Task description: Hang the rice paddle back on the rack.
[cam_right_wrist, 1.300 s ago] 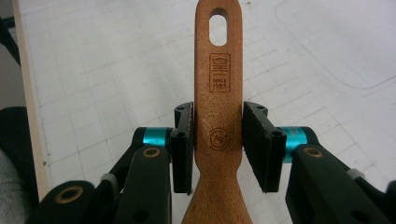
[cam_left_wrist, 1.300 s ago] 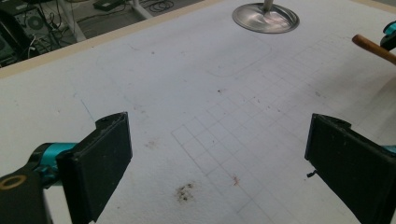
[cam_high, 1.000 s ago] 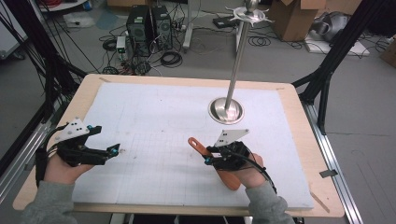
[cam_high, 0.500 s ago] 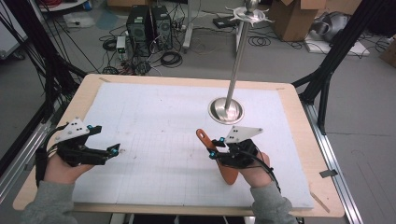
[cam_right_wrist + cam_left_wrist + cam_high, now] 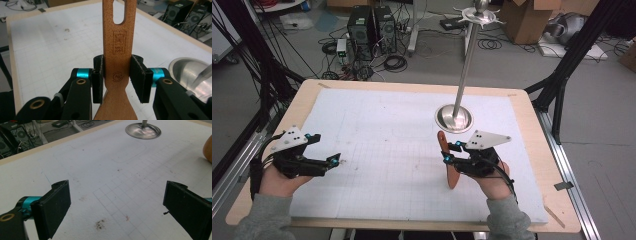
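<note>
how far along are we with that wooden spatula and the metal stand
Done: the right claw has gripped the wooden spatula by its handle and holds it off the white mat. In hand: carrying it near the metal stand. Left, probably: hanging it by its slot on the stand. The left claw is open, idle.

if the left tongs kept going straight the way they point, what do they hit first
Probably nothing soon: the open left tongs face bare white mat; the steel stand base lies far ahead, slightly off-line.
</note>
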Demonstrator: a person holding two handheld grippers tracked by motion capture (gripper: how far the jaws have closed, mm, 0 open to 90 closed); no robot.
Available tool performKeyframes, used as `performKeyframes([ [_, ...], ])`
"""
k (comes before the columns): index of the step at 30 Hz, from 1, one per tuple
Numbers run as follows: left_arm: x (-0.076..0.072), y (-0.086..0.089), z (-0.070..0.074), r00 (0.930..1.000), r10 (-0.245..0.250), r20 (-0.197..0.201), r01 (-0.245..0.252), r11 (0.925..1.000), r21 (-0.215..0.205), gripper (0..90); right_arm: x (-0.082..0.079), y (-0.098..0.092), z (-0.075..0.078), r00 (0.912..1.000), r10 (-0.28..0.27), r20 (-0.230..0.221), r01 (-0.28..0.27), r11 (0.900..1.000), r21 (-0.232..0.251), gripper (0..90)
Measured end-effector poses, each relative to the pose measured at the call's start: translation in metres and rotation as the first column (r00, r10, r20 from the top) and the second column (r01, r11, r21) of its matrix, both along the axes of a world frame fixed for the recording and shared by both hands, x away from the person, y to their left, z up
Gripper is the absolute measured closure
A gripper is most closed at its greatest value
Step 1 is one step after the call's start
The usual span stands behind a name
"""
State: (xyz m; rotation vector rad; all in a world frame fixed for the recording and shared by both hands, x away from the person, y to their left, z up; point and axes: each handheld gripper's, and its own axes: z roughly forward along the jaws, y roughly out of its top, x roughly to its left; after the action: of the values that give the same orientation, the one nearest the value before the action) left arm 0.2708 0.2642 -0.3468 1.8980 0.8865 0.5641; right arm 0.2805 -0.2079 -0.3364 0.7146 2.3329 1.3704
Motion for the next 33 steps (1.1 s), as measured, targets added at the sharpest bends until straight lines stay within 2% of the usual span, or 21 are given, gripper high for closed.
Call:
performKeyframes([
  [3,0.0,0.0,0.0,1.0,-0.001,-0.002,0.001,1.0,0.001,8.2,-0.001,-0.007,0.004,0.9997,-0.005,0.025,0.004,1.0,0.027,64.8],
  [5,0.0,-0.001,0.0,1.0,0.0,-0.003,0.0,1.0,0.0,8.2,-0.002,-0.011,0.006,0.9997,-0.012,0.023,0.011,0.999,0.045,64.8],
  [13,0.0,-0.002,0.0,1.0,-0.006,-0.006,0.006,1.0,0.006,8.2,-0.001,-0.017,0.007,0.999,-0.023,0.038,0.021,0.998,0.053,64.9],
  [22,0.002,-0.002,0.001,1.0,-0.004,-0.001,0.004,1.0,0.001,8.2,-0.001,-0.027,0.005,0.9989,-0.04,0.026,0.038,0.996,0.081,64.9],
  [26,0.0,-0.003,0.004,0.9997,-0.011,0.023,0.011,0.9999,-0.005,8.2,-0.002,-0.037,0.009,0.998,-0.058,0.025,0.055,0.993,0.108,64.9],
  [30,-0.001,-0.005,0.007,0.999,-0.018,0.041,0.019,0.9998,-0.01,8.2,-0.001,-0.049,0.011,0.9976,-0.056,0.041,0.05,0.988,0.144,64.8],
  [33,-0.002,-0.008,0.008,0.9986,-0.024,0.046,0.025,0.9997,-0.008,8.2,0.001,-0.057,0.013,0.9967,-0.074,0.033,0.069,0.989,0.129,64.9],
])
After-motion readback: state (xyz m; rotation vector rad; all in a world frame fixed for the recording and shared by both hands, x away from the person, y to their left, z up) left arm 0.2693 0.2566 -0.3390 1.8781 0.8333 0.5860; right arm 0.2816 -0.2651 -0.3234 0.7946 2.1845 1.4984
